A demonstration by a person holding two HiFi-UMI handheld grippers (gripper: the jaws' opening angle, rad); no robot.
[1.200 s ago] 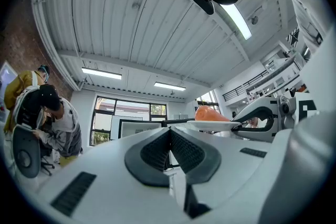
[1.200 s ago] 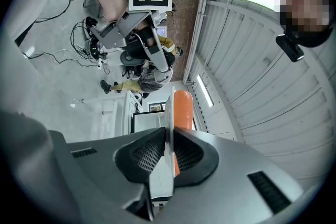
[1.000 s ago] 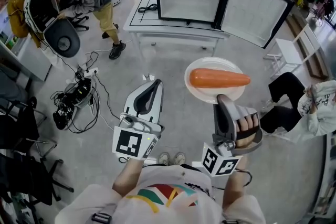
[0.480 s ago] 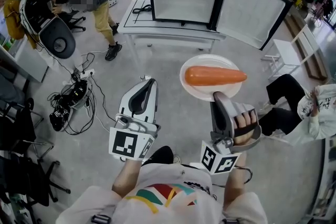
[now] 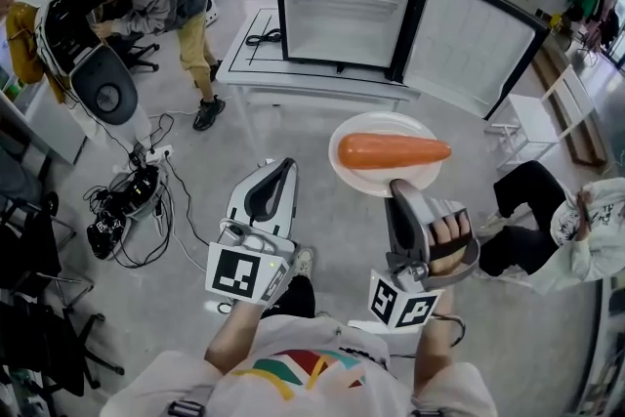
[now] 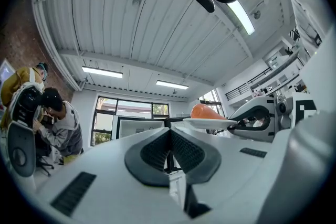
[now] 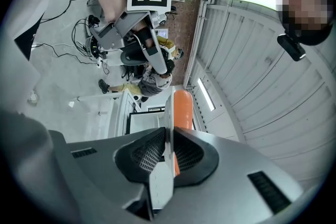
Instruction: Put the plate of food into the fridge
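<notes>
The carrying step is in hand. The right claw (image 5: 398, 187) is closed down thin on the near rim of the white plate (image 5: 363, 179). The right gripper view shows the rim pinched edge-on between its pads. A whole carrot (image 5: 391, 151) lies across the plate, which hangs in the air over the floor, well short of the fridge (image 5: 342, 15).

The left claw (image 5: 277, 175) rides beside it at 9 o'clock, jaws together on nothing.

The fridge stands at 12 o'clock from the plate on a low white counter (image 5: 293, 73). Its door (image 5: 477, 26) is swung wide toward 2 o'clock, and the bare shelves show.

The next move, I judge, is to carry the plate forward level, so that the carrot does not roll, and slide it onto a shelf past the door's edge.

People work at 10 o'clock. Cables (image 5: 125, 210) sprawl on the floor at 9 o'clock, and a seated person (image 5: 547, 210) is at 3 o'clock. None of them blocks the straight path.
</notes>
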